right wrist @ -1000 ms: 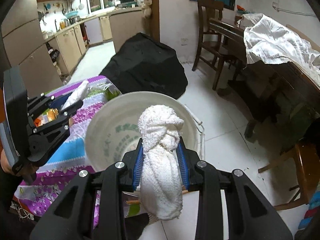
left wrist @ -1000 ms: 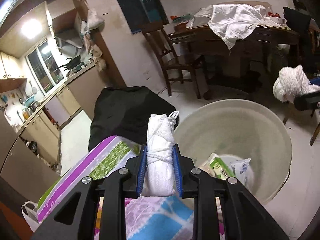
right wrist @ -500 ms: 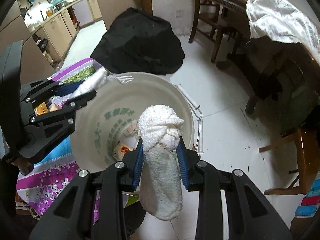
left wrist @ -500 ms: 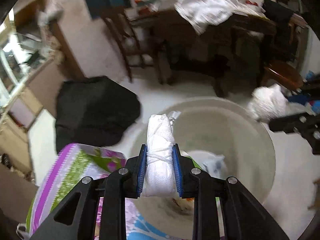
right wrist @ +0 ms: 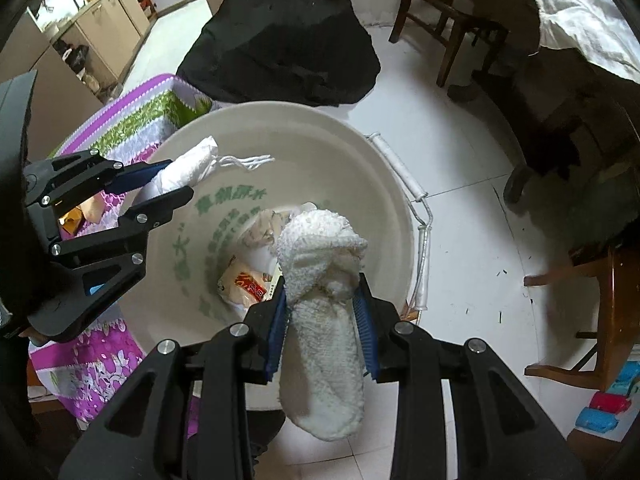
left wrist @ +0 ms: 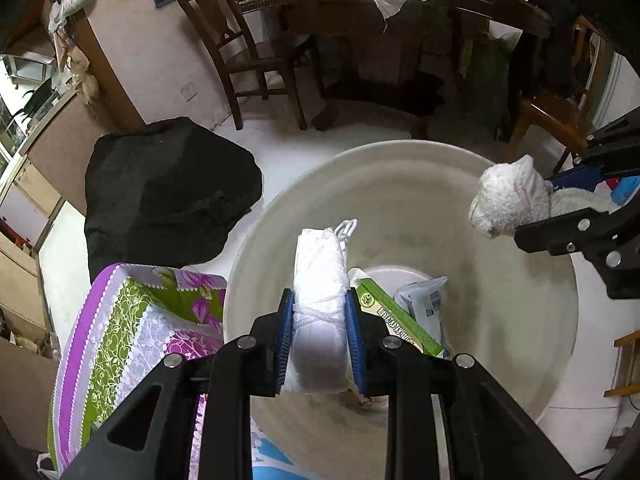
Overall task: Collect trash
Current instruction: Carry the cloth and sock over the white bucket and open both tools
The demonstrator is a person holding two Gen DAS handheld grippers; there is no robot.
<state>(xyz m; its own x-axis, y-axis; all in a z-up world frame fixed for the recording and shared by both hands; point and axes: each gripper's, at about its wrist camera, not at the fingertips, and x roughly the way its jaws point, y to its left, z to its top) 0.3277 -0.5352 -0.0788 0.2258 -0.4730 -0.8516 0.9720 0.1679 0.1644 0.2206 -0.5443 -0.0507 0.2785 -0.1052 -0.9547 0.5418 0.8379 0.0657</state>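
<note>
A large white bucket (left wrist: 500, 320) (right wrist: 384, 184) stands on the floor and holds a green carton (left wrist: 396, 320) and wrappers (right wrist: 244, 284). My left gripper (left wrist: 320, 304) is shut on a white tied bundle (left wrist: 320, 272) over the bucket's near rim; it also shows in the right wrist view (right wrist: 168, 188). My right gripper (right wrist: 322, 308) is shut on a rolled white towel (right wrist: 320, 280) above the bucket's rim; the towel also shows in the left wrist view (left wrist: 508, 200).
A table with a purple and green floral cloth (left wrist: 132, 328) touches the bucket's left side. A black covered heap (left wrist: 168, 188) lies behind it. Wooden chairs (left wrist: 248, 52) and a dark table (left wrist: 400, 8) stand beyond, another chair (right wrist: 580, 304) at right.
Both grippers have moved in over the bucket's mouth, the left from the table side and the right from the opposite rim. Each keeps hold of its white item.
</note>
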